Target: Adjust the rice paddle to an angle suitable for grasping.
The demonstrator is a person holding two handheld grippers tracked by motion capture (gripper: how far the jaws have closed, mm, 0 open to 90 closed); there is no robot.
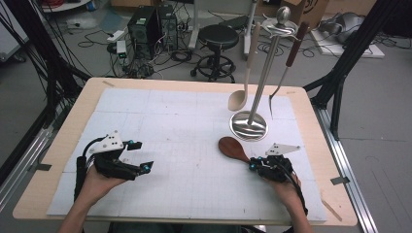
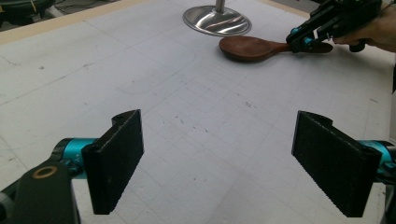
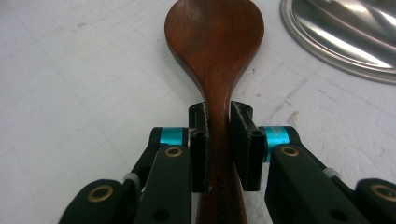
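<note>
Near the right front of the white mat (image 1: 160,121), just short of the steel stand base (image 1: 248,125), lies the dark wooden spoon (image 1: 232,147), flat on the surface with its bowl far-left and its handle running back toward the right, long axis slanted across the table. Clamped on the handle just behind the bowl, the right gripper (image 3: 218,135), pads pressing both sides, likely to lift it toward the rack. Resting at the left, the left gripper (image 1: 138,156), wide open and holding nothing.

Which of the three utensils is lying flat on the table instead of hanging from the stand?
The dark brown wooden spoon, lying beside the stand's steel base, its handle clamped by the right gripper. The pale spoon and the fork hang.
</note>
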